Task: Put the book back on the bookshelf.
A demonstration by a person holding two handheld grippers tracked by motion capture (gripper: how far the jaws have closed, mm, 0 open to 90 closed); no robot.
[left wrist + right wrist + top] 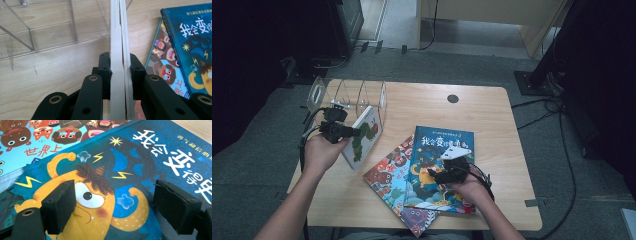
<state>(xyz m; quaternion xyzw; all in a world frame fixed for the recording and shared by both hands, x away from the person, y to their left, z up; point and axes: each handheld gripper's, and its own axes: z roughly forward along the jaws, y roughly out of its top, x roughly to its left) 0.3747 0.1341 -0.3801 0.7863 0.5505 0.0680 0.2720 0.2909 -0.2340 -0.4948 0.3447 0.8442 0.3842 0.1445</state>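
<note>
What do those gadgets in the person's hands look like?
Both are black. The left tongs have bolted metal links with brass-coloured pivots; the right tongs carry rough, dark block-shaped pads and a grey three-cornered plate. Black cables trail back. The forearms are bare.

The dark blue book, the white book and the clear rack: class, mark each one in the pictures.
dark blue book (pixel 434 170): high view, middle of its front cover.
white book (pixel 117 50): left gripper view, its edge above the left tool's black jaws.
clear rack (pixel 346 92): high view, one of its upright dividers.
</note>
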